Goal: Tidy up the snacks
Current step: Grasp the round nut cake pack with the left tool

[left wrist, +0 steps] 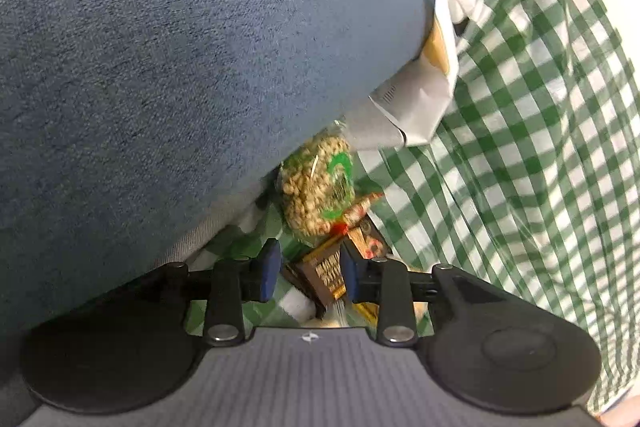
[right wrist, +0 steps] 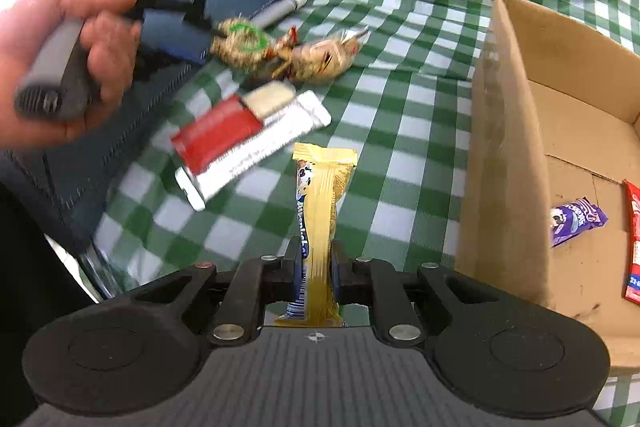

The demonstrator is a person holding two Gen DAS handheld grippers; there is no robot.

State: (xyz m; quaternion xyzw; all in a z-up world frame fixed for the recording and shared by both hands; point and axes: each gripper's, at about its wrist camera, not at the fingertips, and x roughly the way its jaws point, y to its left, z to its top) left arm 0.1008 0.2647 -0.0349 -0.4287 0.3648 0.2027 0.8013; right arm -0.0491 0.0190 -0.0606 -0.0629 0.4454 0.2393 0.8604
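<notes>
My right hand-held gripper (right wrist: 316, 269) is clenched on a yellow snack bar (right wrist: 318, 223), which sticks straight out ahead of its fingers above the green checked cloth (right wrist: 400, 155). To its right stands a cardboard box (right wrist: 504, 155), open at the top, with a purple packet (right wrist: 576, 221) and a red packet (right wrist: 633, 247) lying on its floor. Ahead and to the left lie a red-and-white wrapper (right wrist: 244, 143) and, farther off, a clear bag of pale snacks (right wrist: 324, 57).

My left hand-held gripper (left wrist: 307, 273) is released, its blue pads (left wrist: 269, 273) spread apart with nothing between them. Just beyond its fingertips sits a brown-and-gold snack packet (left wrist: 326, 277), and farther ahead a clear bag of peanuts with green print (left wrist: 316, 187). A blue cushion (left wrist: 180, 67) fills the space above and left of this gripper, and white paper packaging (left wrist: 416, 107) lies ahead to the right on the cloth
</notes>
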